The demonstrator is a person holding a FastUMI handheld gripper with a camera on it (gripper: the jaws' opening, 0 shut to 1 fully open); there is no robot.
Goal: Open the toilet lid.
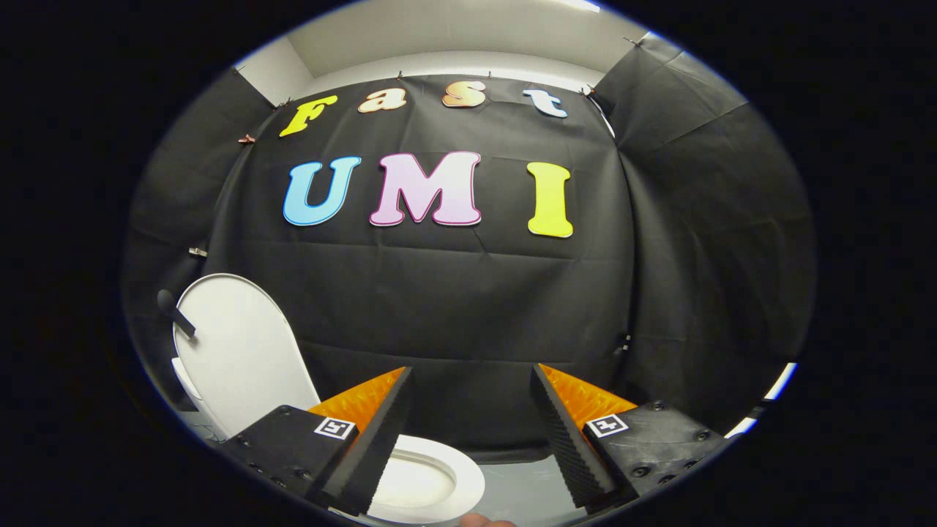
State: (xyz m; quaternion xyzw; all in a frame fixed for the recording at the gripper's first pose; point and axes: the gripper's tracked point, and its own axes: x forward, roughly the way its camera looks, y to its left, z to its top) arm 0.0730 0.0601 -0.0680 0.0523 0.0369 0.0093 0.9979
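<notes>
White porcelain shows low down, right at the near end of the scene: the toilet seat (432, 479) with its oval opening lies flat, partly behind the left finger and reaching into the space between the two fingers. The gripper (470, 380) stands with its fingers wide apart, holding nothing, their ridged inner faces turned toward each other and their tips pointing at the cloth wall ahead. A little further back and off to the left of the fingers, the toilet lid (238, 351) is already raised, standing nearly upright and leaning back slightly, with a small dark handle (174, 311) sticking out from its upper left edge. Beyond it all hangs the black cloth wall (454, 307), creased in places, and above that a pale ceiling (454, 36).
</notes>
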